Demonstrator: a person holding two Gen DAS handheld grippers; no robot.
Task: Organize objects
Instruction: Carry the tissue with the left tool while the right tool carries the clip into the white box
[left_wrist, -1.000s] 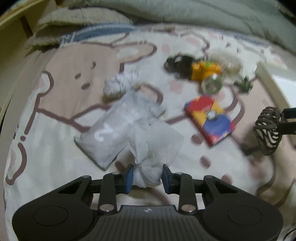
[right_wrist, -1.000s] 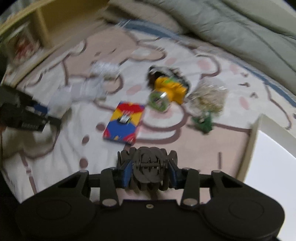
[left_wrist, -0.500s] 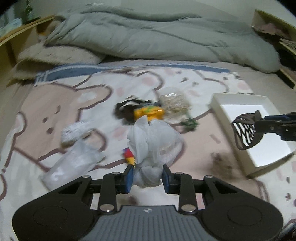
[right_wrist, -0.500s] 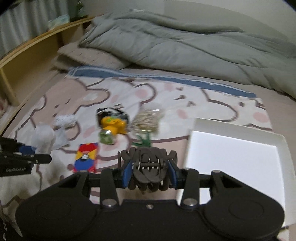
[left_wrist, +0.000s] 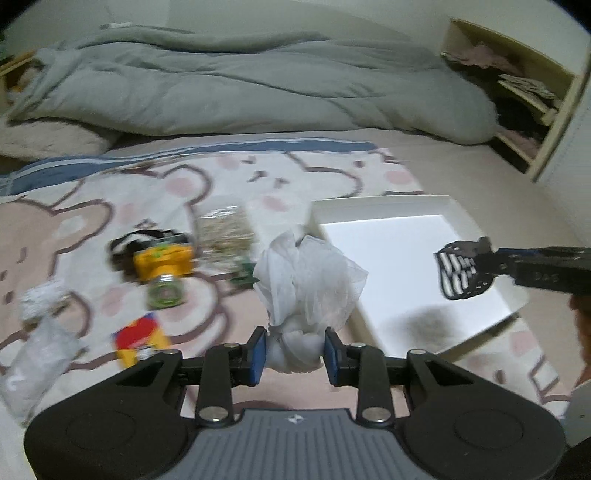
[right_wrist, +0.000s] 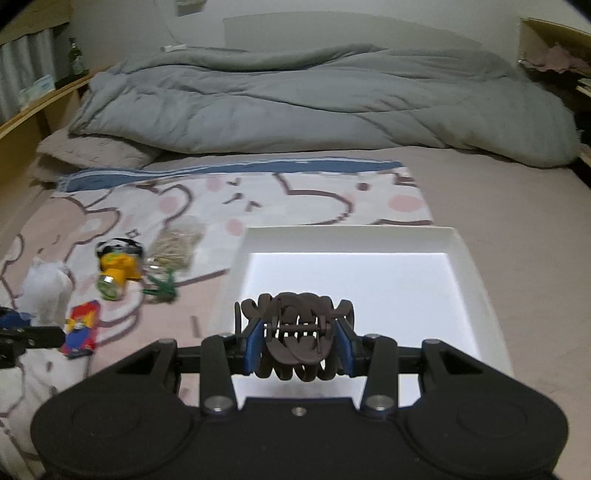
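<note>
In the left wrist view, the left gripper (left_wrist: 295, 350) squeezes a bunched white tissue (left_wrist: 308, 291), held up over the bear blanket (left_wrist: 192, 192), just left of the white tray (left_wrist: 384, 201). In the right wrist view, the right gripper (right_wrist: 298, 345) is clamped on a dark brown hair claw (right_wrist: 295, 345), over the near part of the tray (right_wrist: 351, 236). A yellow toy (right_wrist: 116, 267) lies far left on the blanket.

bedroom, grey duvet (right_wrist: 314, 99) (rumpled), bear-print sheet (right_wrist: 295, 195)
</note>
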